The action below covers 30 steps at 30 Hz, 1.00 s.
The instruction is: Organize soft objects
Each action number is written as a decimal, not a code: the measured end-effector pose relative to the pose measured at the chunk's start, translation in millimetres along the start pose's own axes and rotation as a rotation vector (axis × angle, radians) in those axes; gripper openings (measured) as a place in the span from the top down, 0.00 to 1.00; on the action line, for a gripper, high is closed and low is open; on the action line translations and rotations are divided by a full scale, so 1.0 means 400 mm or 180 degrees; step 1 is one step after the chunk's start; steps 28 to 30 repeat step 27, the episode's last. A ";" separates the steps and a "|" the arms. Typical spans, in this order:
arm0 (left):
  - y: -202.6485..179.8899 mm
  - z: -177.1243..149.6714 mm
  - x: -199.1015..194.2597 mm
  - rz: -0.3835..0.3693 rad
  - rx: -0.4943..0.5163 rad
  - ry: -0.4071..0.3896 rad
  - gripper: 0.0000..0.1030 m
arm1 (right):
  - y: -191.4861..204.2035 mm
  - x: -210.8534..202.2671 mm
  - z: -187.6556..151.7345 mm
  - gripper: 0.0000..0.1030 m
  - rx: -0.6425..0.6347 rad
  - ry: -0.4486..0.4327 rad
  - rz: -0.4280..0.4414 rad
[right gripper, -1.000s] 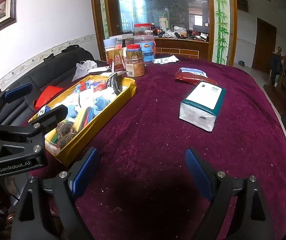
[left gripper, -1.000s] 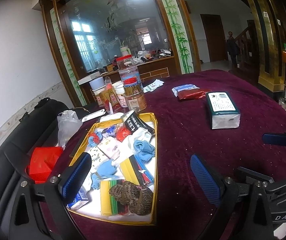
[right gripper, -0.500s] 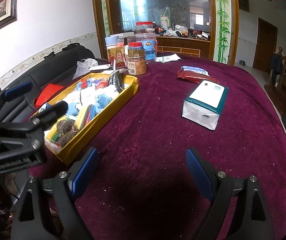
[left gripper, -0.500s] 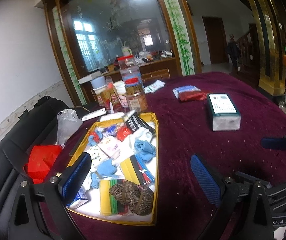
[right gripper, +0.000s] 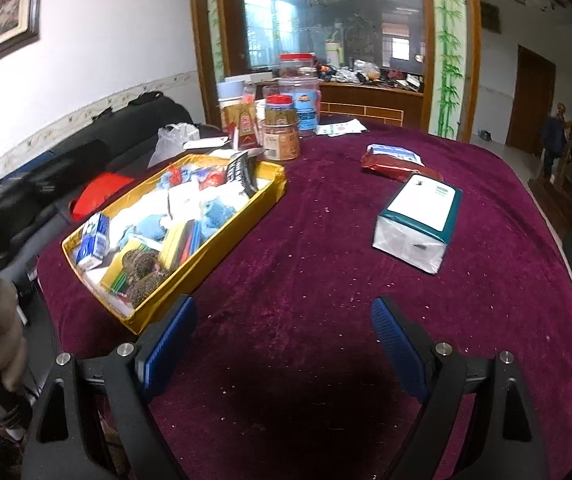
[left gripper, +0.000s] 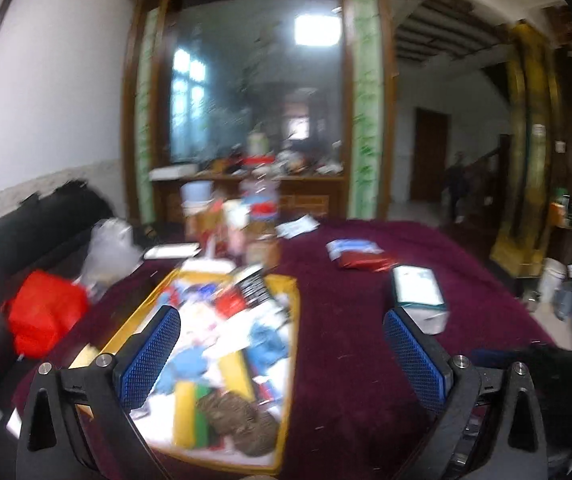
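A yellow tray (right gripper: 205, 264) sits on the left of the maroon table and holds soft things: blue cloths (right gripper: 217, 212), brown scrubbers (right gripper: 141, 268) and small packets. A teal-and-white tissue pack (right gripper: 418, 220) lies to its right. My left gripper (left gripper: 283, 356) hangs open and empty above the tray's (left gripper: 292, 320) near end; this view is blurred. My right gripper (right gripper: 283, 344) is open and empty over bare cloth near the table's front edge, right of the tray.
Jars and bottles (right gripper: 286, 128) stand behind the tray. A red packet (right gripper: 394, 164) lies beyond the tissue pack. A black sofa with a red bag (right gripper: 101, 192) runs along the table's left side. A person stands far off at the stairs (right gripper: 554, 136).
The left gripper has rolled and swung, blurring its view, and in the right wrist view it has drawn back left, off the tray. The right gripper stays put and open.
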<state>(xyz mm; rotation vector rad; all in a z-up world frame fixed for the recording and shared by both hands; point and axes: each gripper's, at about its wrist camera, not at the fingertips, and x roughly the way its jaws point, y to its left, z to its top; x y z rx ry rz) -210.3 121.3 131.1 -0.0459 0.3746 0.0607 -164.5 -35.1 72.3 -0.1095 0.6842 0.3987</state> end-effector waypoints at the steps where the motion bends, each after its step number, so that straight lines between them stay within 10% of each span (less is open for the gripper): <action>1: 0.016 -0.002 0.007 0.0100 -0.0064 0.0024 0.00 | 0.010 0.005 0.002 0.14 -0.0050 0.0014 0.0007; 7: 0.111 -0.006 0.020 0.0551 -0.0325 0.0055 0.00 | 0.080 0.029 0.031 0.14 -0.0273 0.0060 0.0097; 30: 0.209 -0.028 0.057 0.0467 -0.0500 0.0279 0.00 | 0.182 0.101 0.056 0.14 -0.0489 0.0256 0.0198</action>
